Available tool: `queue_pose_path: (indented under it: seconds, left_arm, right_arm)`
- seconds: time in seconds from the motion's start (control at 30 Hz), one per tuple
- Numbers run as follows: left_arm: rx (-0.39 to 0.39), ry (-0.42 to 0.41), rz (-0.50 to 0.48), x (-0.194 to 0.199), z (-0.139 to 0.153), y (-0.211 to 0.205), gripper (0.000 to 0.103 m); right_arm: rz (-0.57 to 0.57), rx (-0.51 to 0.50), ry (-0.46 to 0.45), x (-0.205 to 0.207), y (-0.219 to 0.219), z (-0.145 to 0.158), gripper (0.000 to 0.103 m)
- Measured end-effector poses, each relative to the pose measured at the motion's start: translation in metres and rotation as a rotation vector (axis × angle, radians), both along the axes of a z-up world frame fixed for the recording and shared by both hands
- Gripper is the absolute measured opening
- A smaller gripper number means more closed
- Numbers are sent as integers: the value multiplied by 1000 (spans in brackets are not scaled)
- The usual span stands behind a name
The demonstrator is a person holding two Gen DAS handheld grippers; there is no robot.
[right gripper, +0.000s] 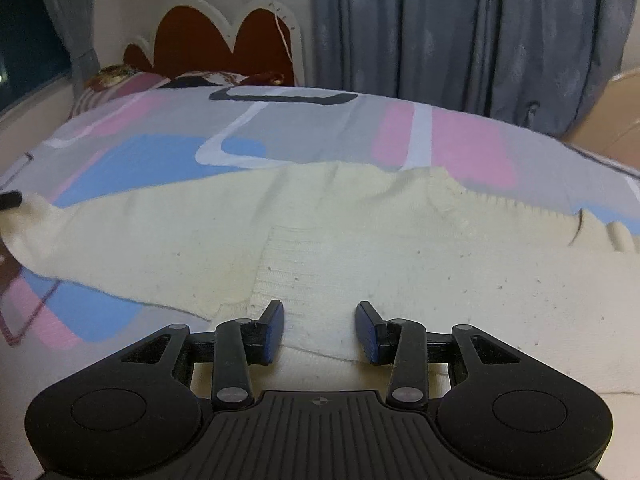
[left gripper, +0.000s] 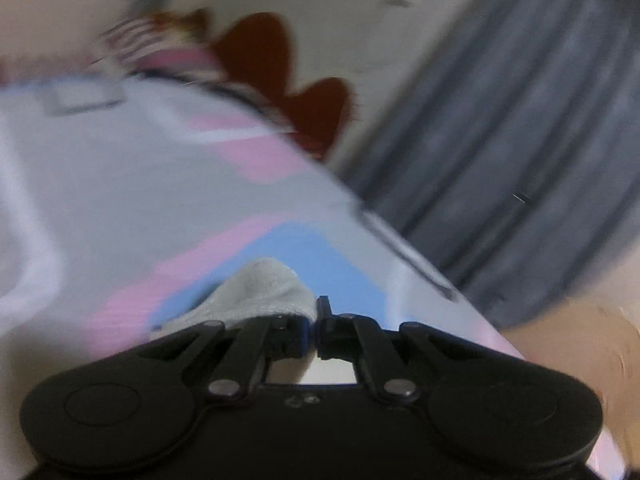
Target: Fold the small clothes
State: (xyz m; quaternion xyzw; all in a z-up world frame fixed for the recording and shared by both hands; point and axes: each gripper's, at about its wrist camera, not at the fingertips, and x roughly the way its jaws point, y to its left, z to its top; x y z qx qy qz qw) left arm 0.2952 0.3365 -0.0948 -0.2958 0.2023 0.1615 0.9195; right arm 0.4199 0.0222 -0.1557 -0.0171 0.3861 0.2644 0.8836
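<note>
My left hand-held gripper (left gripper: 317, 320) is clamped on a bunched bit of cream knit, the end of the sweater (right gripper: 320, 248), with the cloth sticking up past the pinched fingertips. My right hand-held gripper (right gripper: 320, 330) stands wide open, its blue-padded fingers (right gripper: 276, 330) straddling a ribbed band of the same sweater, hovering at or just on the cloth; I cannot tell whether they touch.

There is one garment, a single cream knitted sweater, lying flat on the bed (right gripper: 160, 120). Its long axis runs across my right wrist view from left to right, one sleeve stretching out toward the far left edge, where a dark tip of the other tool (right gripper: 10, 200) shows at the cuff.

The bedcover carries pink, blue and white blocks on grey. Beyond it stand a dark red scalloped headboard (right gripper: 192, 36), patterned pillows (right gripper: 120, 84) and grey-blue curtains (right gripper: 460, 32). The left wrist view is blurred.
</note>
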Motion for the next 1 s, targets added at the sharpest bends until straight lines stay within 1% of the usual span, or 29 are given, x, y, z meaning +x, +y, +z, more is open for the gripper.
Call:
queue_pose_path:
  seconds: [0.07,0.17,0.2,0.27,0.33,0.43,0.5,0.6,0.63,0.67,0.7,0.73,0.77,0.83,0.87,0.9,0.93,1.0]
  left_arm:
    - [44,-17,-99,16,14,-30,3]
    - [95,-32,-261,40,28,-81,3]
    - [113,-34,-323,50,31,-103,3]
    - [138,-31,-415,65,31,-140,3]
    - [157,-15,-510,80,25,-179,3]
    - [161,33,-623,97,6,-229,3]
    - [168,68,-679,105,-9,-258,3]
    - [168,151,-744,118,-34,-286,5]
    - [175,176,-756,119,-42,-289,10]
    - [183,203,-764,122,-46,-291,20]
    - [187,223,-775,119,-50,-296,23]
    - [195,237,-775,115,-50,-298,32]
    - [198,243,-773,111,-49,-295,50]
    - [215,232,-755,105,-42,-291,68]
    - [240,225,-741,97,-37,-293,68]
    - [248,220,-746,94,-32,-290,69]
    - [246,219,-749,92,-29,-286,71]
    - [252,220,-726,81,-23,-275,75]
  right_arm:
    - [-20,44,1,0,-8,7,40]
    - [-34,68,-17,-3,-26,16,40]
    - [-47,76,-22,-4,-35,20,40]
    - [-75,90,-25,-6,-53,25,40]
    - [-111,93,-30,-7,-75,29,40]
    - [-164,92,-30,-10,-110,31,40]
    - [-195,94,-28,-13,-133,31,40]
    - [-228,94,-19,-19,-163,30,41]
    - [-233,95,-13,-20,-169,30,41]
    - [-236,100,-7,-21,-176,30,41]
    - [-237,111,-1,-23,-182,30,41]
    - [-236,118,3,-24,-186,30,41]
    - [-231,124,8,-23,-188,30,41]
    - [-217,137,15,-24,-189,30,41]
    - [-208,142,16,-23,-188,31,41]
    - [-202,146,14,-22,-187,31,41]
    - [-195,147,14,-21,-184,31,41]
    - [-171,152,12,-21,-179,33,41]
